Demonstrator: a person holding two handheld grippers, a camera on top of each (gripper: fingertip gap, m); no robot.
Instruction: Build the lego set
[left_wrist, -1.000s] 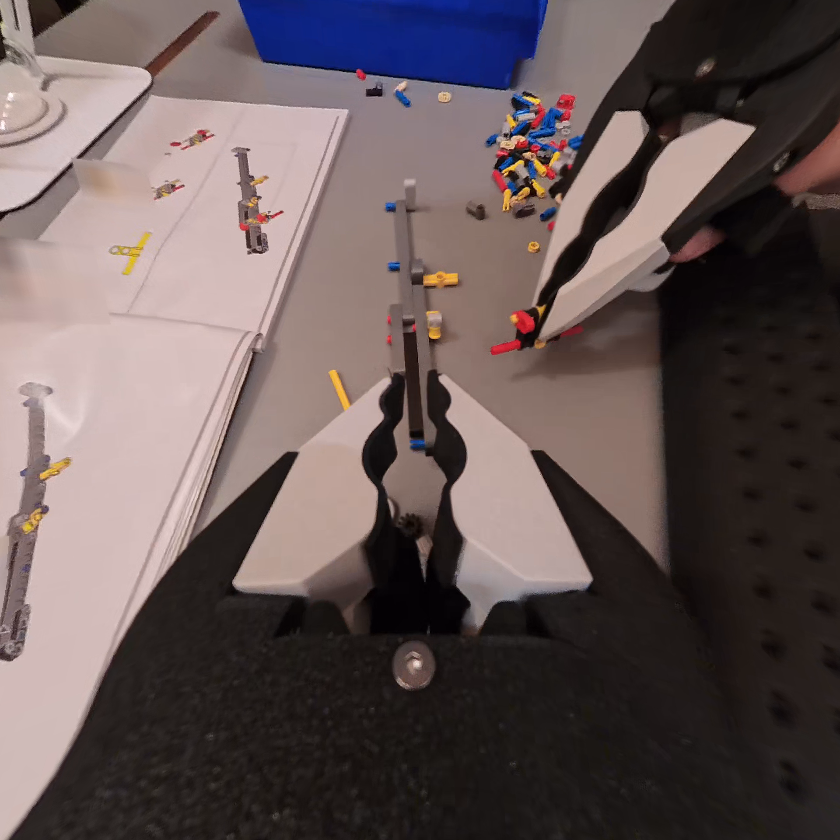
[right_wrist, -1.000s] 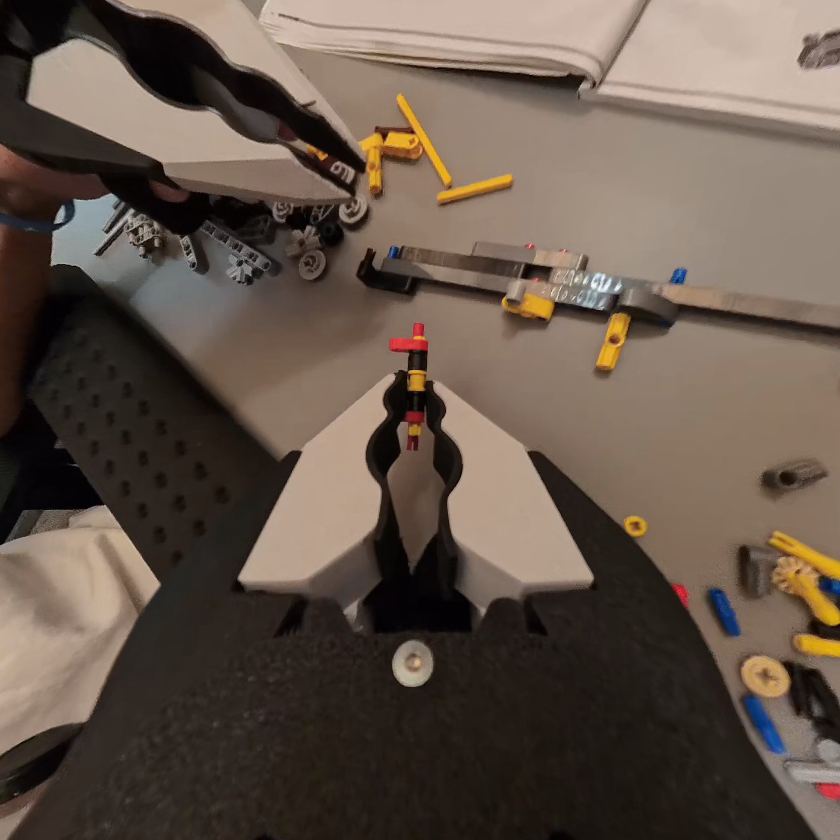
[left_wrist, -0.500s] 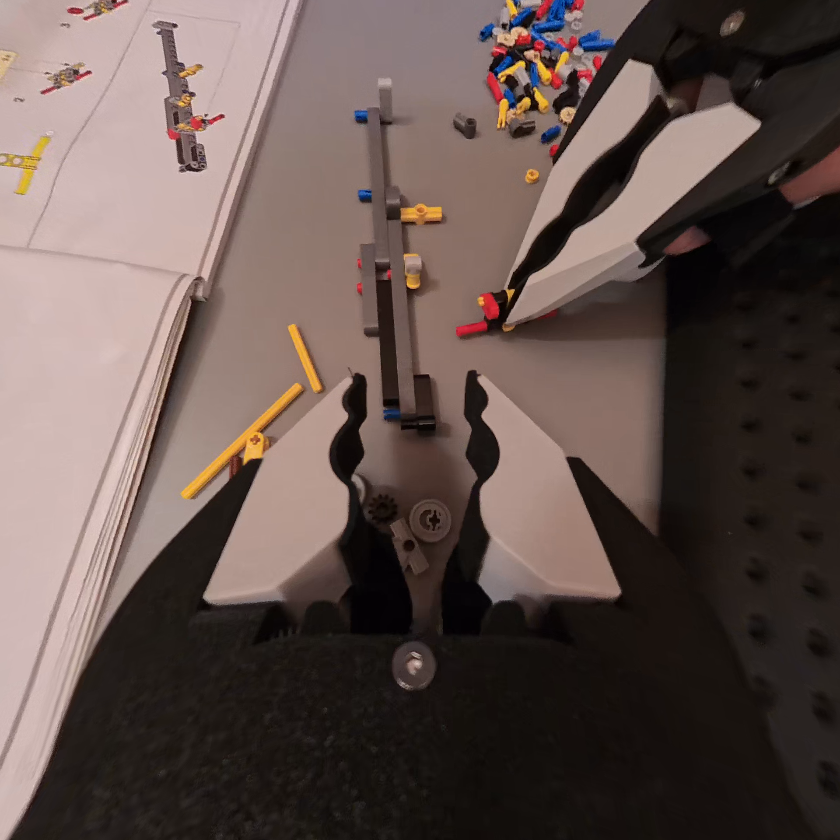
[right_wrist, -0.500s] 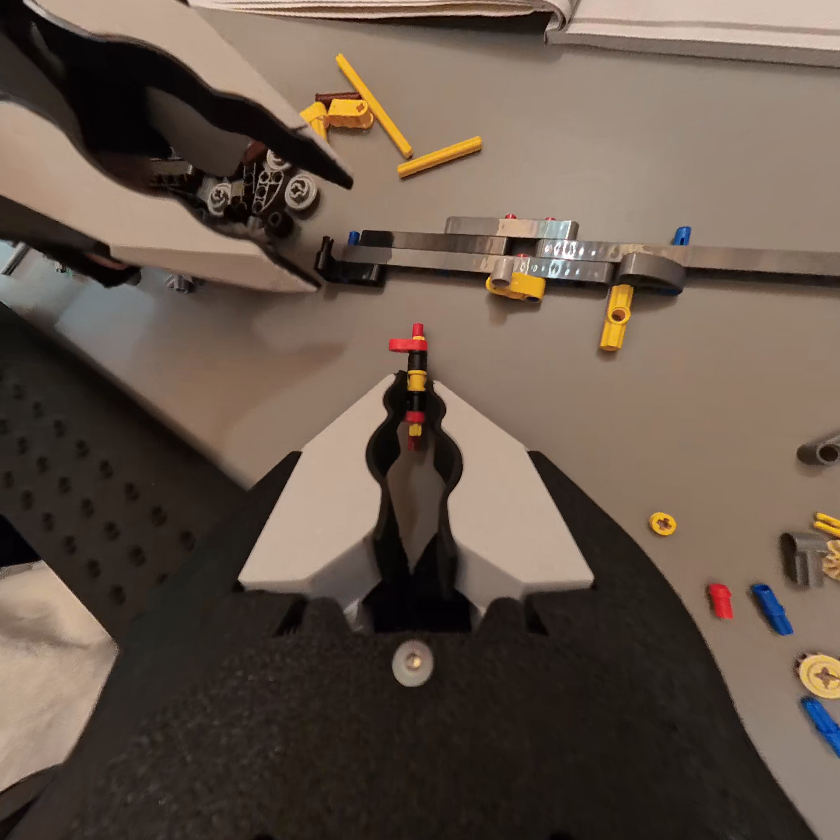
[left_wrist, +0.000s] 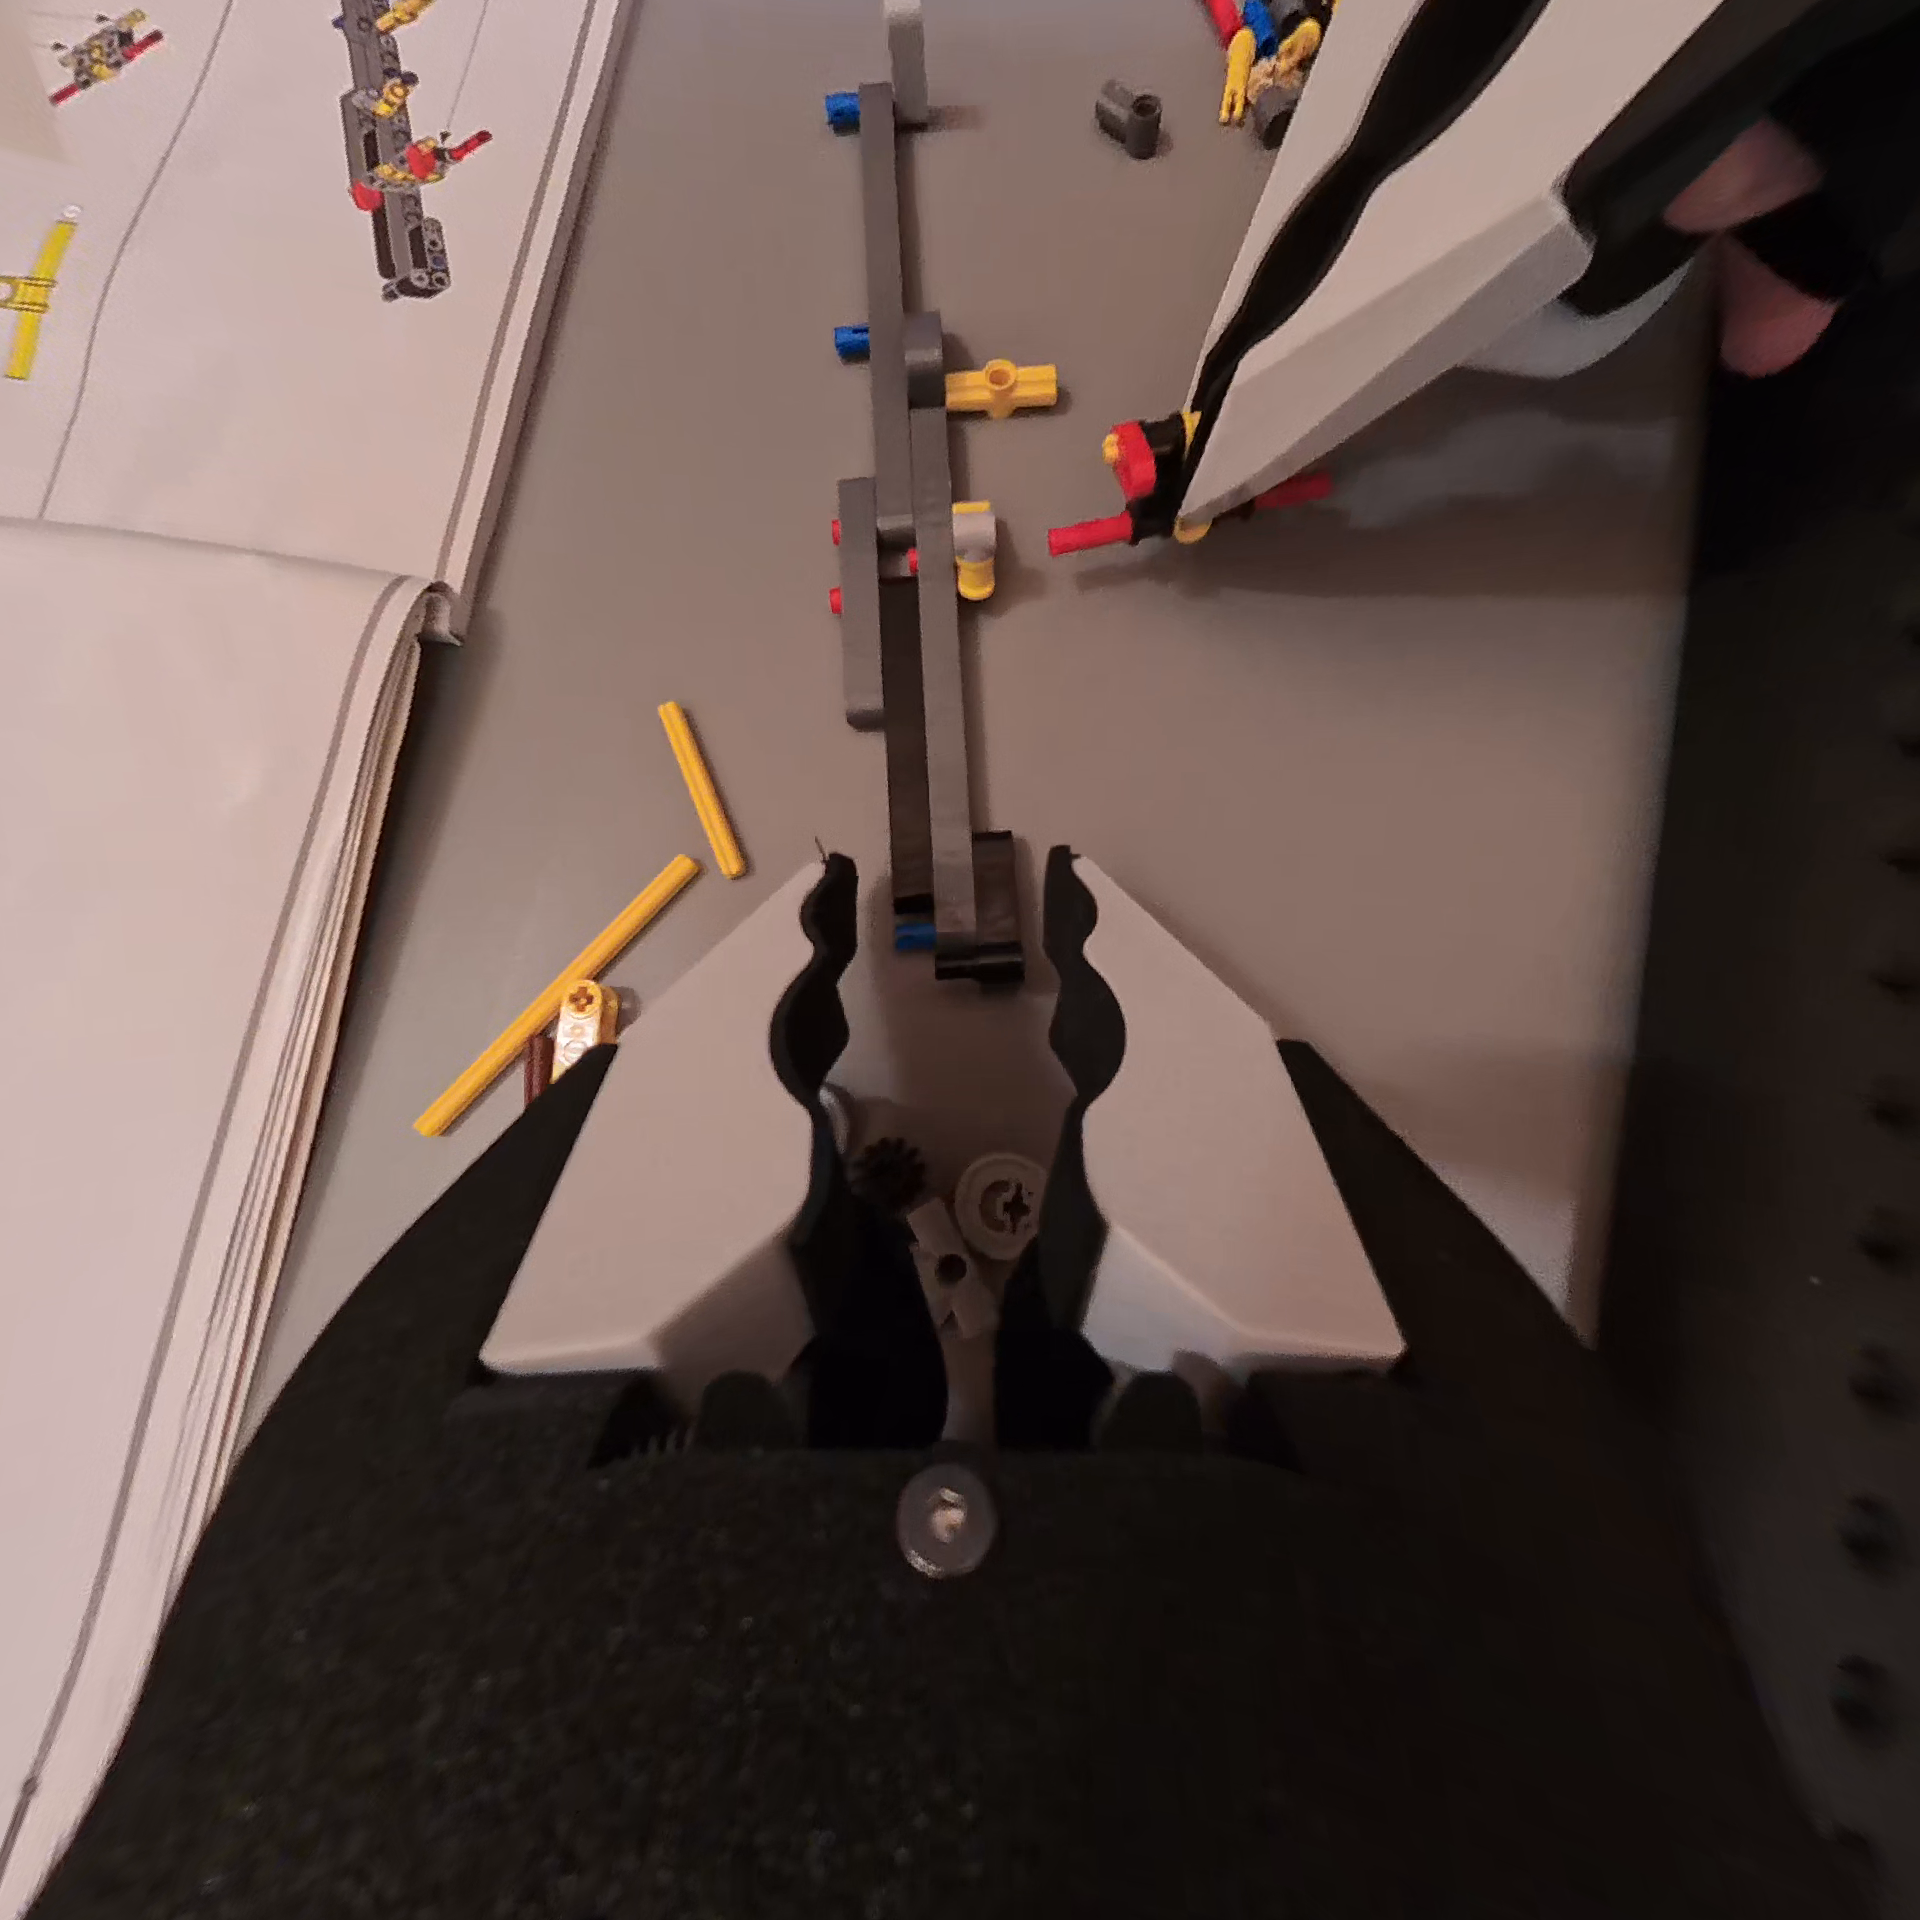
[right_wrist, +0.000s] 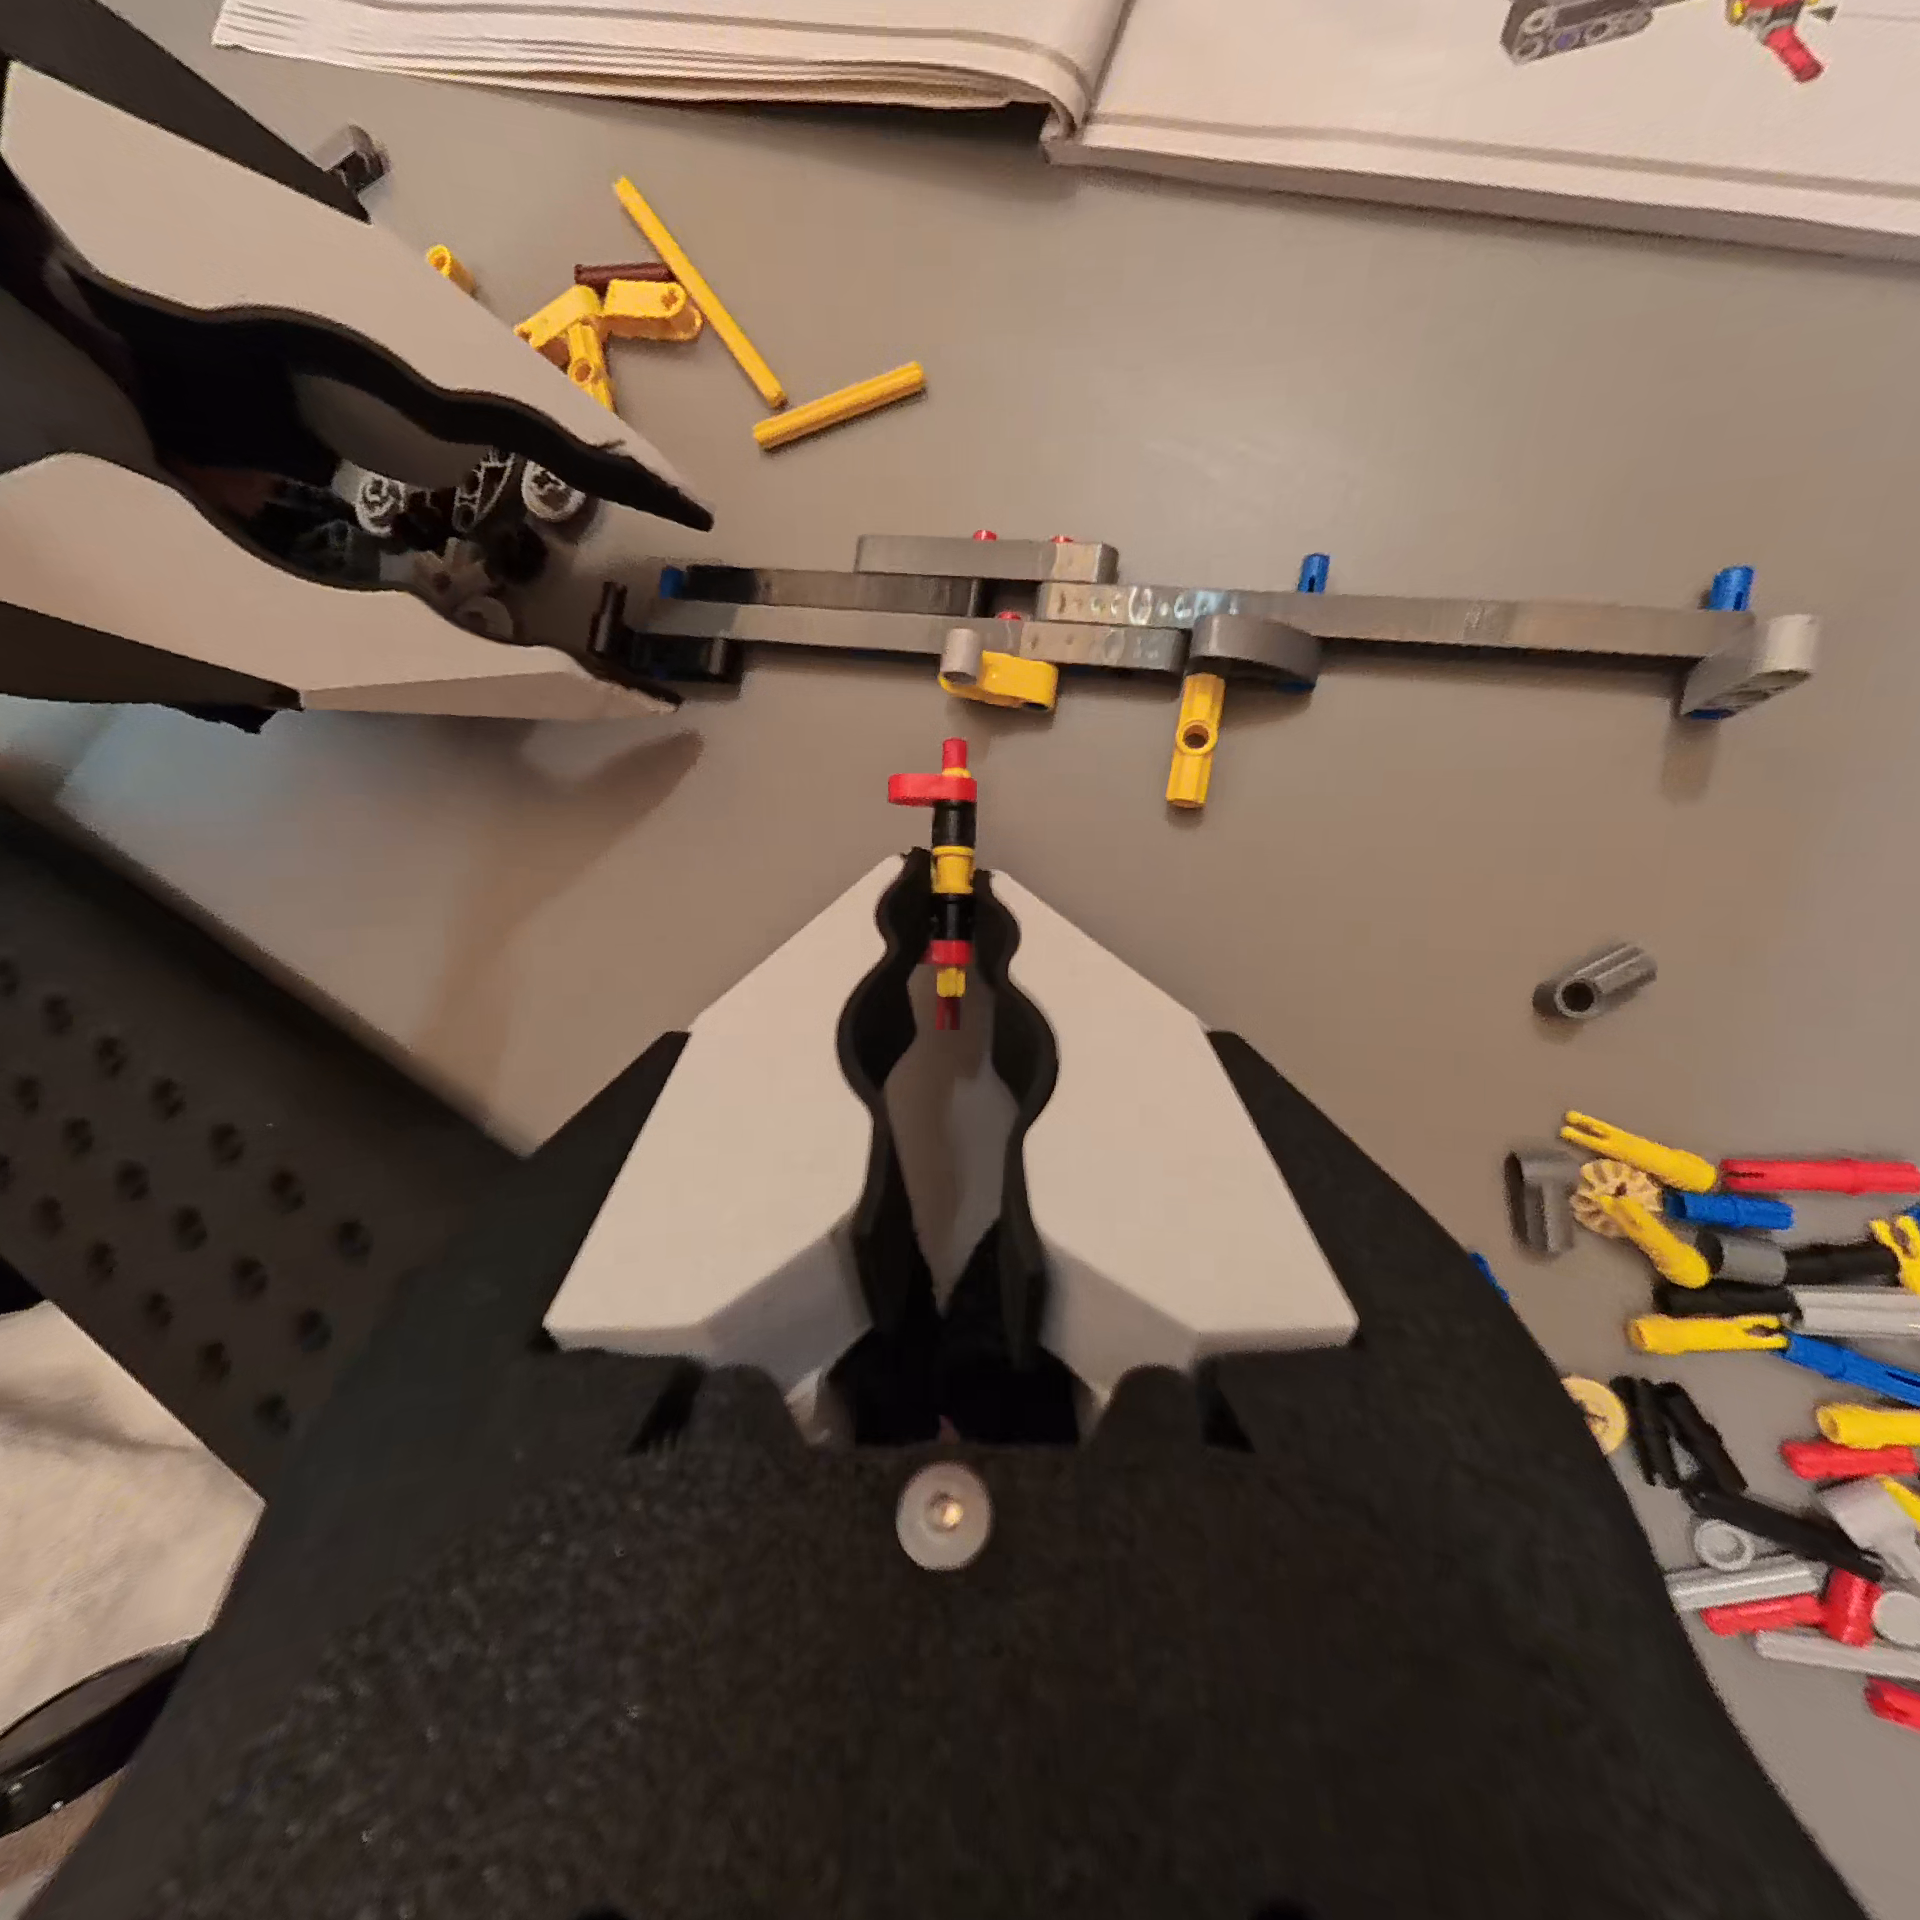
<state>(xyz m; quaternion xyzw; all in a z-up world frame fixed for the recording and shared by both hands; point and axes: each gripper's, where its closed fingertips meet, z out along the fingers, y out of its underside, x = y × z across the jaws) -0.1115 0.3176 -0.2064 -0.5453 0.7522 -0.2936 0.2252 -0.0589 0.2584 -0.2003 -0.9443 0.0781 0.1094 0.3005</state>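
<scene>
A long grey and black beam assembly with blue, red and yellow pins lies flat on the grey table. My left gripper is open, its fingertips on either side of the beam's near black end. In the right wrist view the left gripper shows at the left end of the beam. My right gripper is shut on a small red, yellow and black axle piece, held just short of the beam's middle. The right gripper also shows in the left wrist view.
An open instruction booklet lies left of the beam. Two yellow axles and small yellow parts lie beside my left gripper. Gears and a wheel hub sit between its fingers. A pile of loose parts and a black perforated mat lie to the right. Across from one pair of fingers to the other is roughly 9 cm.
My left gripper has opened and come down around the near end of the beam. My right gripper has kept hold of the axle piece and come slightly closer to the beam.
</scene>
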